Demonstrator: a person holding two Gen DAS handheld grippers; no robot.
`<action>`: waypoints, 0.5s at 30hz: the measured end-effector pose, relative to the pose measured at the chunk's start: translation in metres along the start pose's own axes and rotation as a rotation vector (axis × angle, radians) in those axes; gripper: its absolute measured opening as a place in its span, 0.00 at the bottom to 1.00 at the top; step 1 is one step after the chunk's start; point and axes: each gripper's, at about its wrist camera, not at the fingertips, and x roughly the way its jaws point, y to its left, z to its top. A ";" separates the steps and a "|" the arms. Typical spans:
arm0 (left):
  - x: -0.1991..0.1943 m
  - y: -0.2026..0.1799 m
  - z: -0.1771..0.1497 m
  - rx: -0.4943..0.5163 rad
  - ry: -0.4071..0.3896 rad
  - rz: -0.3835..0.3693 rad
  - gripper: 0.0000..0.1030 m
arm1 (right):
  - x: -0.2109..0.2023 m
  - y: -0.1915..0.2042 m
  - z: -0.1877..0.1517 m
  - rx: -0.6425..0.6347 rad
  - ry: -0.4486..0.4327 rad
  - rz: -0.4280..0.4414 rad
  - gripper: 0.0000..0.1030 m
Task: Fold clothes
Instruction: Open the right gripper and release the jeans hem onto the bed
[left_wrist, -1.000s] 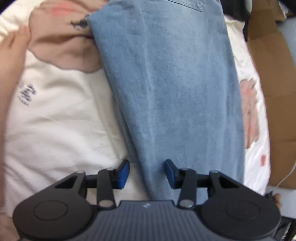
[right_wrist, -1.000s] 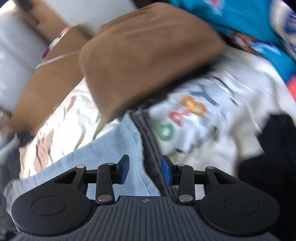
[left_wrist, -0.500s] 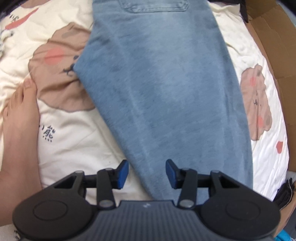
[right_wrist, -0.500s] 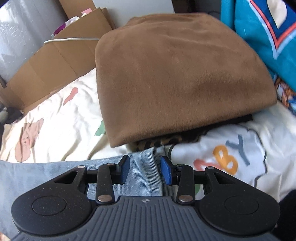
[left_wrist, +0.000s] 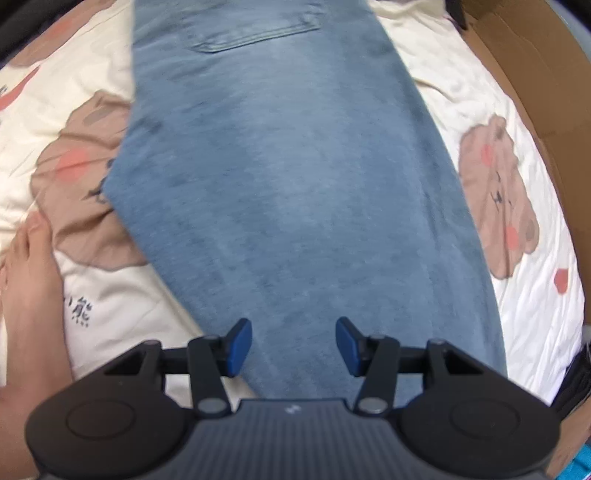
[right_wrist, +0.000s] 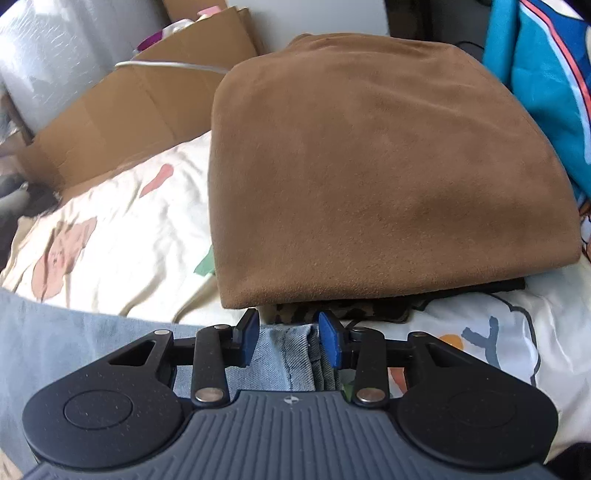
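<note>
Jeans lay flat on bed sheet, light-blue denim, back pocket toward far end, narrowing to a leg end at near edge of bed. In rt wrist view, a seamed edge of jeans sat at near edge, just below a folded brown cloth.

Left gripper hung over jeans' lower leg, pointing steeply down. Blue pads spread, jaws just been opening; denim seen through the gap, w/ no sign of pads pressing it. Nothing pinched.

Right gripper sat low at jeans' edge, pads partly apart w/ seamed denim between them. Contact unclear: fabric filled most of the gap, but couldn't tell if pads squeezed it or only flanked it.

Brown cloth stacked on a darker patterned piece, both on sheet toward far side. Teal fabric at far rt corner. Sheet cream w/ bear prints and coloured letters. Cardboard along bed's far left edge in rt view, also along rt edge in left view. Bare foot of person on sheet at left edge, just beside jeans, apart from them.
</note>
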 end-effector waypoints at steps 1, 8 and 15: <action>-0.002 -0.003 0.000 0.017 -0.002 0.000 0.52 | -0.002 0.001 -0.001 -0.010 -0.001 0.007 0.40; 0.003 -0.036 -0.004 0.131 0.006 -0.040 0.54 | 0.001 0.000 -0.008 -0.081 0.045 -0.002 0.22; 0.011 -0.061 -0.009 0.202 0.018 -0.038 0.54 | 0.004 -0.004 -0.006 -0.083 0.060 -0.005 0.12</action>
